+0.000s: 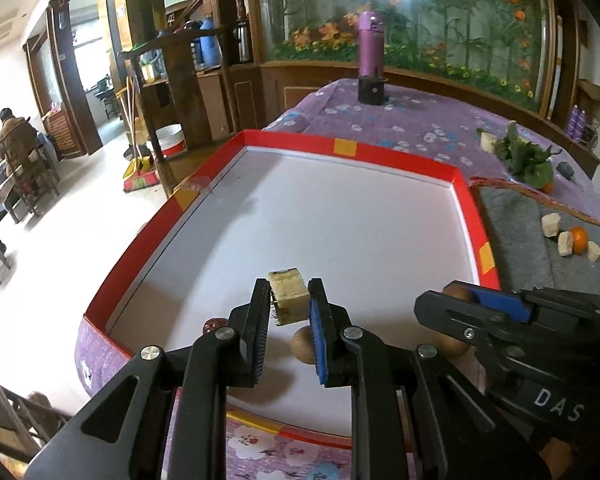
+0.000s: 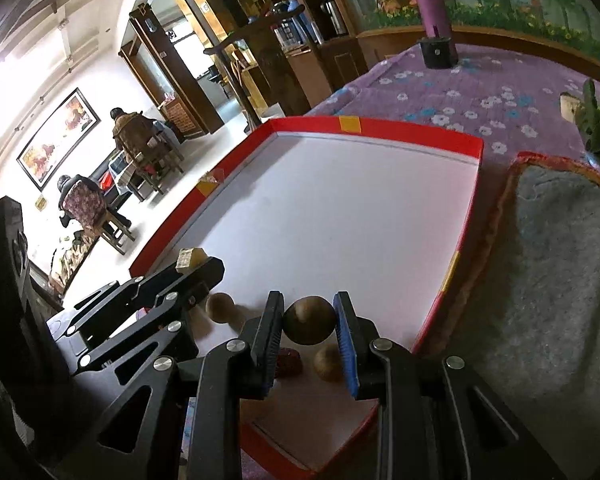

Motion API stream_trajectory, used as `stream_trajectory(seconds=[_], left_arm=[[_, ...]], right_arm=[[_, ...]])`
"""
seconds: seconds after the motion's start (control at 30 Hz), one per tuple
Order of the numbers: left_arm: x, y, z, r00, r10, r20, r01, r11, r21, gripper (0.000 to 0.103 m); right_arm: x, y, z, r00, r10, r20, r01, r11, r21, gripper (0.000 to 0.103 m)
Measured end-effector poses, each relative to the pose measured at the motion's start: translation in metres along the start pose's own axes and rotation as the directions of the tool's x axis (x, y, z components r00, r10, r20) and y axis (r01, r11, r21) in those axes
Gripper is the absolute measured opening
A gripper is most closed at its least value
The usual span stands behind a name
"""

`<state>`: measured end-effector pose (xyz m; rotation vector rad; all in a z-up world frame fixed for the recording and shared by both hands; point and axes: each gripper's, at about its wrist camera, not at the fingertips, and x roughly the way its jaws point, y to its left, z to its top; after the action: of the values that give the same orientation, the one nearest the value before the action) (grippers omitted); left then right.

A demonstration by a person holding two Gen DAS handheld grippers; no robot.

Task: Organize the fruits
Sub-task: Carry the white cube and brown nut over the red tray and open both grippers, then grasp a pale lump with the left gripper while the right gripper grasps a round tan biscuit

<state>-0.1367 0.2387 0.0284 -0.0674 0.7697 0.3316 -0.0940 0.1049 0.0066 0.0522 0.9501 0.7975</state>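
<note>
My left gripper (image 1: 290, 300) is shut on a pale yellow fruit chunk (image 1: 288, 294), held over the near part of a red-rimmed white tray (image 1: 466, 208). My right gripper (image 2: 309, 320) is shut on a round brown fruit (image 2: 309, 320) above the tray (image 2: 474, 184). In the left wrist view the right gripper (image 1: 476, 300) sits just to the right. In the right wrist view the left gripper (image 2: 204, 266) sits to the left with its chunk (image 2: 190, 258). Two small brown round fruits (image 2: 220, 307) (image 2: 328, 362) and a dark red piece (image 2: 288, 362) lie on the tray floor.
A grey mat (image 1: 540, 240) right of the tray holds three pale chunks (image 1: 551, 225) and an orange (image 1: 579, 239). Leafy greens (image 1: 526, 158) and another chunk lie beyond it. A purple bottle (image 1: 371, 60) stands at the far table end. The table edge drops off on the left.
</note>
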Motion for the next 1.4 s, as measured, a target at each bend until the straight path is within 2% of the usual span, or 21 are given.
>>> stream_trajectory(seconds=[0.13, 0.27, 0.33, 0.47, 0.63, 0.73, 0.8, 0.97, 1.13, 1.2, 1.27, 1.33, 1.4], left_arm=[[0.003, 0.005, 0.0, 1.0, 0.011, -0.016, -0.011, 1.0, -0.013, 0.02], [0.001, 0.008, 0.001, 0.999, 0.034, -0.014, -0.034, 0.999, -0.023, 0.056], [-0.002, 0.009, 0.002, 0.999, 0.042, -0.004, -0.042, 0.999, -0.029, 0.063], [-0.007, 0.0, 0.004, 1.0, 0.018, -0.004, -0.018, 1.0, -0.019, 0.064], [-0.015, -0.028, 0.004, 1.0, -0.013, 0.0, 0.013, 0.998, 0.054, 0.065], [-0.023, -0.05, 0.004, 0.999, -0.043, 0.007, 0.042, 0.994, 0.103, 0.067], [-0.027, -0.062, 0.005, 0.998, -0.058, 0.012, 0.056, 0.99, 0.126, 0.074], [-0.038, -0.1, 0.007, 0.992, -0.127, 0.014, 0.121, 0.971, 0.207, 0.074], [-0.041, -0.142, 0.014, 0.977, -0.213, -0.011, 0.207, 0.936, 0.283, 0.074], [-0.039, -0.161, 0.017, 0.964, -0.262, -0.034, 0.26, 0.917, 0.303, 0.074], [-0.034, -0.178, 0.02, 0.957, -0.283, -0.063, 0.288, 0.902, 0.322, 0.074], [-0.028, -0.195, 0.022, 0.947, -0.306, -0.096, 0.321, 0.886, 0.336, 0.074], [-0.024, -0.206, 0.023, 0.942, -0.313, -0.122, 0.336, 0.88, 0.335, 0.074]], right_arm=[[0.0, -0.003, -0.001, 1.0, 0.007, -0.011, -0.007, 1.0, 0.007, 0.029], [-0.006, -0.006, -0.001, 1.0, 0.025, -0.002, -0.025, 0.999, 0.022, 0.03], [-0.012, -0.01, 0.0, 0.999, 0.031, 0.013, -0.031, 0.999, 0.038, 0.033], [-0.029, -0.024, 0.003, 0.998, 0.013, 0.062, -0.018, 0.997, 0.072, 0.036], [-0.055, -0.057, 0.003, 0.994, -0.023, 0.109, 0.008, 0.991, 0.136, 0.038], [-0.076, -0.089, 0.0, 0.988, -0.069, 0.135, 0.044, 0.982, 0.185, 0.04], [-0.09, -0.11, -0.003, 0.985, -0.085, 0.148, 0.05, 0.972, 0.228, 0.041], [-0.129, -0.169, -0.018, 0.966, -0.188, 0.179, 0.123, 0.938, 0.325, 0.042], [-0.16, -0.219, -0.036, 0.938, -0.308, 0.158, 0.228, 0.893, 0.389, 0.042], [-0.167, -0.234, -0.04, 0.924, -0.356, 0.143, 0.277, 0.876, 0.395, 0.042], [-0.168, -0.248, -0.04, 0.911, -0.394, 0.12, 0.32, 0.86, 0.397, 0.043], [-0.165, -0.261, -0.037, 0.908, -0.409, 0.086, 0.346, 0.85, 0.397, 0.043], [-0.158, -0.267, -0.034, 0.917, -0.396, 0.056, 0.347, 0.857, 0.38, 0.043]])
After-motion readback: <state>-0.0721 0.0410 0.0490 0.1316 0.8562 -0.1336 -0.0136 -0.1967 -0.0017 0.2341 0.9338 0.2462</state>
